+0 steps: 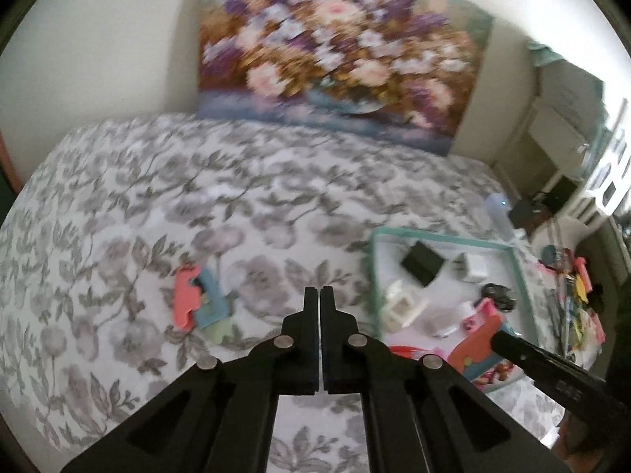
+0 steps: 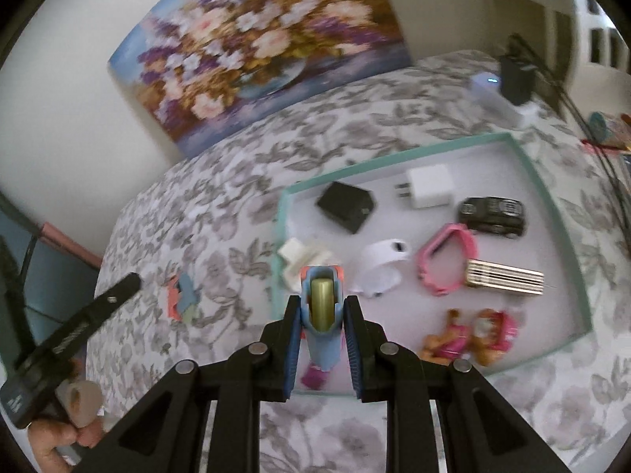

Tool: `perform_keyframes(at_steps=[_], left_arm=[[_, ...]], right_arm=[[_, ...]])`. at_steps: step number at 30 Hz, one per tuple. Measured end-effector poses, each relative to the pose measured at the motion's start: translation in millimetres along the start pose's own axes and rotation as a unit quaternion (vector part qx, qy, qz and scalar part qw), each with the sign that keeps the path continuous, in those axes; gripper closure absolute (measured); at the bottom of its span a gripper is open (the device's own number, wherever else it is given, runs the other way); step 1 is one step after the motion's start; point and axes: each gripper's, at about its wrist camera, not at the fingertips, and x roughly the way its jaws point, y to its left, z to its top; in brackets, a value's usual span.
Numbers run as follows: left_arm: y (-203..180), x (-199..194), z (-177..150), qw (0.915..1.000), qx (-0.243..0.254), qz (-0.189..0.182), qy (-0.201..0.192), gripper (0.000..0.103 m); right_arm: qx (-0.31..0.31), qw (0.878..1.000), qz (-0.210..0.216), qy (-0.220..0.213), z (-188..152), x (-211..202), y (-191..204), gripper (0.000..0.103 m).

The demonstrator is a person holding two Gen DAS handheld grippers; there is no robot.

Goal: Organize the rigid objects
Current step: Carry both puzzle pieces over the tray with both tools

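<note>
Above a bed [image 2: 236, 165] spread with a grey floral cover, the right tongs [image 2: 321, 339] grip a small blue-and-coral toy [image 2: 321, 303] with an olive roller in its middle, the pads pressing its two flat flanks. The toy hangs over the near edge of a shallow teal-rimmed tray [image 2: 552, 205], at about 6 o'clock on its floor. Already lying in the tray are a black adapter [image 2: 347, 207] at 11 o'clock, a white charger [image 2: 430, 187] at 12, a black toy car [image 2: 493, 215] at 1, a pink watch [image 2: 449, 264] near centre, a white band [image 2: 380, 268] and a white clip [image 2: 299, 264] at 9, a ribbed metal comb [image 2: 504, 278] at 3 and two pup figures [image 2: 469, 335] at 5.

The toy looks like hard moulded plastic: light, stiff and somewhat slick, so a squeeze across its broad flat sides, low on the body, seems the surest hold; the roller would likely turn under the pads.

The left tongs [image 1: 319, 295] are fully closed on nothing, raised over the bedcover. At their 10 o'clock lies a coral-and-blue toy piece [image 1: 197, 301], still outside the tray. A floral painting [image 1: 335, 47] leans against the wall behind.
</note>
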Motion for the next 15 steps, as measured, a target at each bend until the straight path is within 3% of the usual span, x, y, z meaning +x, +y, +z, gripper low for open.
perform_keyframes(at_steps=[3, 7, 9, 10, 11, 15], left_arm=[[13.4, 3.4, 2.3, 0.9995, -0.011, 0.029, -0.005, 0.102], [52.1, 31.8, 1.5, 0.9964, -0.045, 0.065, 0.031, 0.100], [63.7, 43.3, -0.7, 0.9942, -0.052, 0.082, 0.047, 0.081], [68.6, 48.5, -0.8, 0.9934, -0.057, 0.084, 0.053, 0.056], [73.1, 53.3, 0.2, 0.9932, -0.063, 0.081, 0.054, 0.039], [81.0, 74.8, 0.2, 0.9908, -0.070, 0.090, 0.073, 0.036]], right_arm=[[-0.002, 1.000, -0.018, -0.002, -0.7, -2.5, -10.5, 0.080], [0.011, 1.000, -0.004, 0.004, 0.8, 1.2, -16.5, 0.080], [0.008, 1.000, -0.002, 0.002, 2.7, 1.0, -14.1, 0.080], [0.006, 1.000, -0.002, 0.001, 2.6, 0.7, -12.7, 0.080], [0.004, 1.000, -0.002, -0.001, 3.1, -0.2, -12.3, 0.080], [0.004, 1.000, -0.001, 0.003, 4.1, 1.6, -12.2, 0.080]])
